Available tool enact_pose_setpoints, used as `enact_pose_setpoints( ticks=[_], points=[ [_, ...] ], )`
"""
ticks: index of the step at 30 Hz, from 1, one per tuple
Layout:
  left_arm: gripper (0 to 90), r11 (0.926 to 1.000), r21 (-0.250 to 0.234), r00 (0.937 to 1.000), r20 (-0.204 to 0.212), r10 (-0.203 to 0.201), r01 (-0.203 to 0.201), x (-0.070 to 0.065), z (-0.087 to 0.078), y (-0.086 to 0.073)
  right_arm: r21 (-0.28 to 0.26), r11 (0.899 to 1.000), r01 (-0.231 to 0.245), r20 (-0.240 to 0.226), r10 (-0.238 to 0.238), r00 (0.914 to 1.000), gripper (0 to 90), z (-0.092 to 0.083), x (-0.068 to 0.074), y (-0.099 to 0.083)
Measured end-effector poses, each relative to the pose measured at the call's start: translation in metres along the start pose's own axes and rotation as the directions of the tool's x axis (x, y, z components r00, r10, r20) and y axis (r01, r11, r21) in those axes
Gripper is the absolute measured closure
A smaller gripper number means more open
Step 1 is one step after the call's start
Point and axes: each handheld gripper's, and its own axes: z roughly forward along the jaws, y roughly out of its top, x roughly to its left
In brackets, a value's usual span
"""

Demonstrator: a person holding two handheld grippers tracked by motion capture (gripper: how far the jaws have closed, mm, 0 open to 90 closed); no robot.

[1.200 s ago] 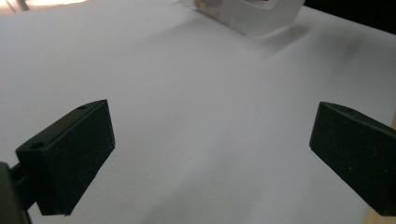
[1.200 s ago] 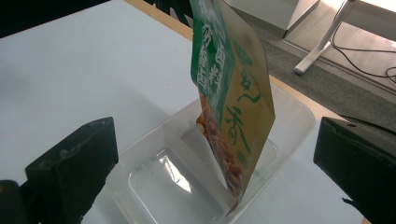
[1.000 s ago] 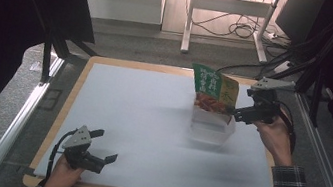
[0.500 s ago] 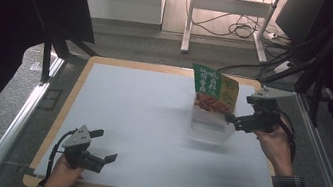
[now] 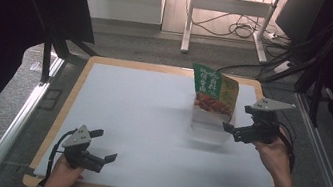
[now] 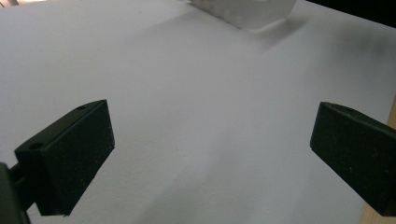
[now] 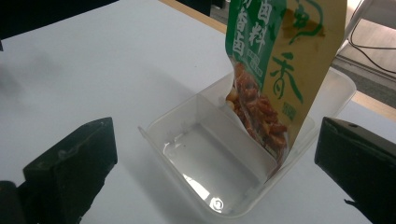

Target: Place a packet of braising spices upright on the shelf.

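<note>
Right gripper (image 5: 245, 132) position is the main change: one second ago it sat against the far right side of the clear plastic container (image 5: 209, 128); it is now withdrawn toward the person, just beside the container's right edge and apart from it. Its jaws stand wide open with nothing between them — the right gripper view shows the container (image 7: 219, 163) lying ahead of the two black jaws. The green-and-yellow food pouch (image 5: 213, 91) remains upright inside the container, leaning against its far wall, unchanged across the frames. In the right gripper view the pouch (image 7: 275, 60) shows printed characters and a picture of reddish food, and its lower edge rests in the container.

Left gripper (image 5: 104, 147) is unchanged — well apart from the container, at the near left of the white mat (image 5: 141, 115), jaws wide open and empty over bare mat (image 6: 196, 102).

The mat covers a wooden-edged table (image 5: 81, 75); the container stands on its far right part. Beyond the table, past the container, lie a grey floor (image 5: 132, 42), a white desk frame (image 5: 188, 21) and loose cables (image 5: 225, 29).
</note>
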Motion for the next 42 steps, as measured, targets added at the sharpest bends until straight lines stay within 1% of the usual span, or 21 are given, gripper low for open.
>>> enact_pose_setpoints(
  ticks=[10,18,23,34,38,42],
  points=[
    [0.0,0.9999,0.013,1.0,0.0,0.006,-0.007,-0.001,0.001,0.0,0.005,1.0,-0.01,-0.025,0.01,0.9996,0.0,-0.004,0.014,-0.012],
    [0.1,0.9998,0.02,1.0,0.0,0.008,-0.008,-0.001,0.002,0.0,-0.007,1.0,-0.017,-0.039,0.017,0.9991,0.0,-0.006,0.026,-0.021],
    [0.3,0.9997,0.023,1.0,-0.001,0.009,-0.009,-0.002,0.002,0.0,-0.012,1.0,-0.007,-0.037,0.007,0.9993,0.0,-0.006,0.034,-0.029],
    [0.3,0.9994,0.031,0.9999,-0.005,0.014,-0.014,-0.003,0.003,0.0,-0.031,1.0,0.003,-0.072,-0.005,0.9974,0.0,-0.005,0.054,-0.047],
    [0.4,0.9994,0.031,0.9999,-0.006,0.014,-0.014,-0.003,0.003,0.0,-0.045,0.999,-0.006,-0.089,0.002,0.996,0.0,-0.005,0.058,-0.054],
    [0.4,0.9993,0.033,0.9999,-0.006,0.014,-0.014,-0.003,0.003,0.0,-0.05,0.999,-0.002,-0.09,-0.003,0.9959,0.0,-0.005,0.062,-0.061]
  ],
)
